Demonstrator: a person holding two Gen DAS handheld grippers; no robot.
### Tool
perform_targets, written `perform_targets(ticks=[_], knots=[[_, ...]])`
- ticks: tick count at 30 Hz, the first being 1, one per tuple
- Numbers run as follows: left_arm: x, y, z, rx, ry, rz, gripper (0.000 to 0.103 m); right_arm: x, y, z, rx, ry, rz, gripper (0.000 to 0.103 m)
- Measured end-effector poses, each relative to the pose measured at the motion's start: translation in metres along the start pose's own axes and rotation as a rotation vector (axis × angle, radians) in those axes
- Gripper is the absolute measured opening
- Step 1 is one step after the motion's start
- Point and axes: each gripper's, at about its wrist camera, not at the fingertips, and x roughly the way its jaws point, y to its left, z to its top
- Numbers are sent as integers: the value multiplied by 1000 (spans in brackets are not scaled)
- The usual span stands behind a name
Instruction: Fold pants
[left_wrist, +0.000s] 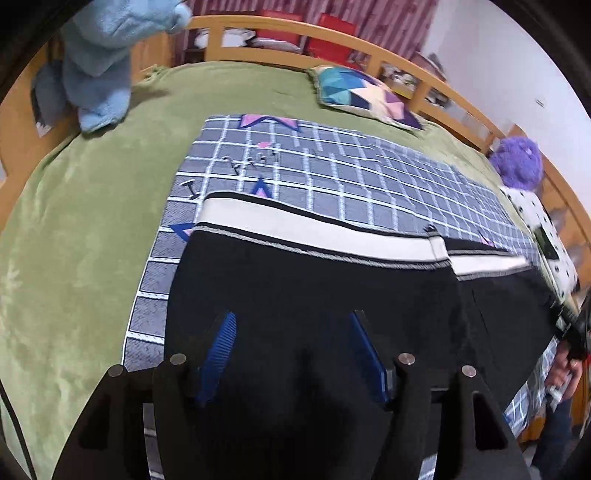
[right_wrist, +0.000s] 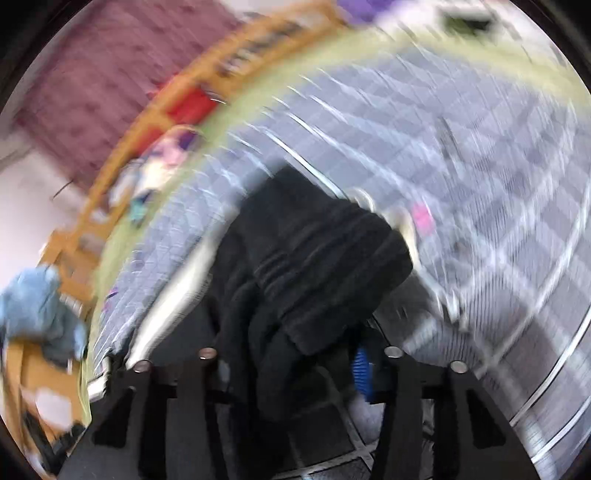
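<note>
Black pants (left_wrist: 295, 288) with a white side stripe (left_wrist: 314, 232) lie flat on a grey checked blanket (left_wrist: 332, 173). My left gripper (left_wrist: 292, 315) hovers just over the black cloth, its blue pads (left_wrist: 218, 354) wide apart and nothing pinched between them. The right wrist view is motion-blurred. There a bunched, ribbed end of the pants (right_wrist: 314, 266) lies folded between and ahead of my right gripper (right_wrist: 291, 354). Its right blue pad (right_wrist: 360, 363) shows bare beside the cloth. The other pad is hidden under the fabric.
The blanket sits on a green bedcover (left_wrist: 81, 221) ringed by a wooden rail (left_wrist: 406, 62). A blue plush toy (left_wrist: 99, 55) is at the far left, a patterned cushion (left_wrist: 365, 96) at the back and a purple plush (left_wrist: 517, 162) at right. A person's hand (left_wrist: 565, 369) is at the right edge.
</note>
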Motion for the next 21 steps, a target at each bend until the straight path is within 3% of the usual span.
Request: perform_targets(ticks=[2, 4, 7, 9, 10, 12, 15, 21], knots=[[-6, -6, -8, 40, -21, -3, 61, -21, 11, 0, -99, -78, 56, 45], [-1, -7, -13, 47, -17, 0, 62, -9, 9, 0, -118, -22, -8, 49], [20, -5, -25, 11, 51, 6, 62, 28, -16, -9, -82, 164, -97, 55], [44, -5, -40, 7, 143, 62, 61, 15, -26, -15, -68, 149, -50, 55], [46, -9, -46, 44, 126, 90, 61, 7, -25, -15, -73, 145, -59, 55], [38, -16, -48, 85, 124, 111, 61, -10, -19, -17, -105, 137, -90, 55], [9, -2, -48, 2, 117, 21, 62, -34, -3, -20, -165, 116, -127, 55], [-48, 54, -75, -149, 12, 61, 62, -72, 45, -35, -200, 91, -90, 55]])
